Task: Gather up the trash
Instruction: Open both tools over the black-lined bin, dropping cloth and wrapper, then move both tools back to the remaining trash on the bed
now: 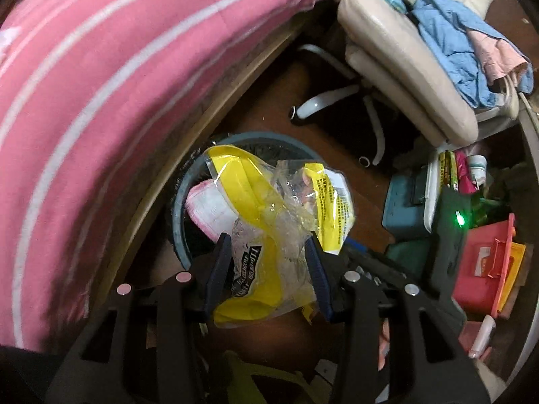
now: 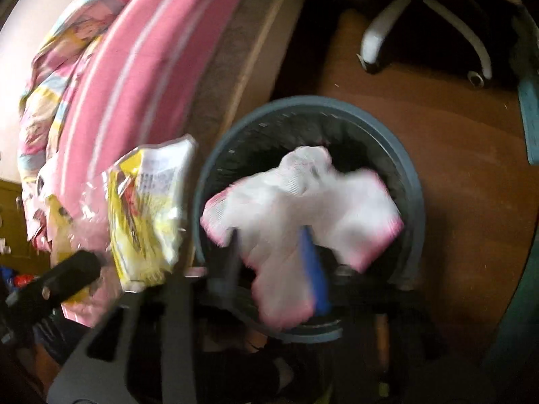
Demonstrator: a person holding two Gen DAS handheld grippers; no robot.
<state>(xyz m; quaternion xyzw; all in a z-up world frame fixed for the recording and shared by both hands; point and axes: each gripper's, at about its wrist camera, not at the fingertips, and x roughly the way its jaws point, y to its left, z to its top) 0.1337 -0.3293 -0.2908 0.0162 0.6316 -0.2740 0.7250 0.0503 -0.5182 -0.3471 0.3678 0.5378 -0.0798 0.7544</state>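
Jaws first: your left gripper (image 1: 269, 252) is about half closed, its blue pads pressing both sides of a crumpled yellow-and-clear plastic wrapper (image 1: 279, 222). Your right gripper (image 2: 273, 256) has its jaws parted wider, with a white, pink-edged wrapper (image 2: 303, 212) lying loose between and over them. That view is blurred, but the fingers look clear of the film, so I would judge it released, not held.

Both pieces are thin film: very light, soft, slippery, nothing fragile. They crush to nothing and spring back, so a pinch on a bunched fold holds better than one on a flat edge. Your left grip sits on the crumpled waist of the yellow wrapper, which looks like a sound place for it.

In the left wrist view the yellow wrapper's long axis runs from 6 o'clock, below the pads, up to 12, with its printed flap flaring toward 2 o'clock. It hangs over the near rim of the round blue-grey waste bin (image 1: 178, 235), which stands on the brown floor (image 1: 269, 114) beside the pink striped bedding (image 1: 101, 101).

In the right wrist view the white wrapper spreads crosswise over the bin's mouth (image 2: 414, 202), lobes toward 9, 12 and 3 o'clock, tail toward 6, with no clear single axis. The yellow wrapper shows at 9 o'clock, outside the rim, so it probably needs to come further over the opening before you let go.
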